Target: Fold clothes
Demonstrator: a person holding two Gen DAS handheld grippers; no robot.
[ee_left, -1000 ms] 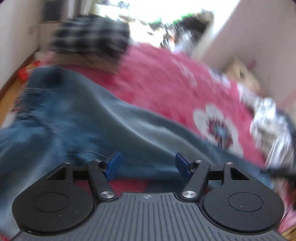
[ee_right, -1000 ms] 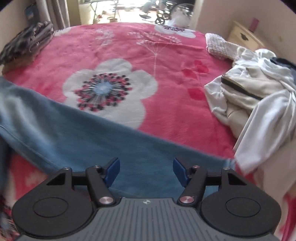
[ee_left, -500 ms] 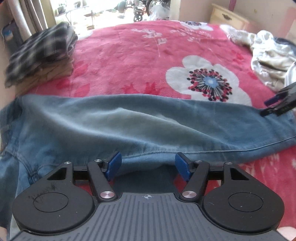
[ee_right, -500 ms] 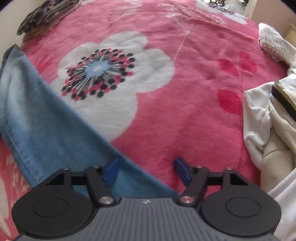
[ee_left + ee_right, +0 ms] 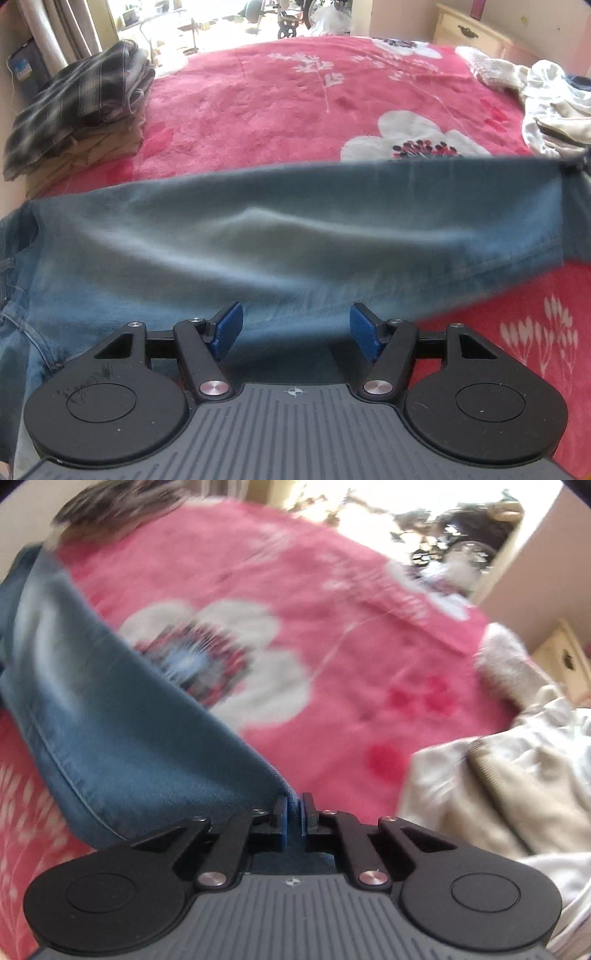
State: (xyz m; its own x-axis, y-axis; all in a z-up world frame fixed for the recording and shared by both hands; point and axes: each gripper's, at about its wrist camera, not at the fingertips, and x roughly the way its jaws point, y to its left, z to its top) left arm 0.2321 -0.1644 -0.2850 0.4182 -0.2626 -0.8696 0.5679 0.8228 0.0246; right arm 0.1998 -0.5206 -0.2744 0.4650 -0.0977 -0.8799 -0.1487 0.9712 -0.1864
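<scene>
Blue jeans [image 5: 258, 240] lie stretched across a red flowered blanket [image 5: 280, 110] on a bed, with the waist at the left and the leg running right. My left gripper [image 5: 295, 326] hovers low over the thigh part, open, its blue pads apart with denim beneath them. In the blurred right wrist view, my right gripper [image 5: 293, 812] is closing its jaws, and the pads pinch the leg's end of the jeans [image 5: 110, 738]. The far right end of the leg looks raised off the blanket.
A folded stack of plaid and tan clothes [image 5: 81, 110] sits at the bed's back left. A heap of white and beige garments [image 5: 554, 110] [image 5: 517, 775] lies at the right. A cream nightstand [image 5: 472, 29] stands behind the bed.
My right gripper has closed from wide open onto the jeans' leg end and swung round, lifting that end. My left gripper has come in low over the jeans, still open.
</scene>
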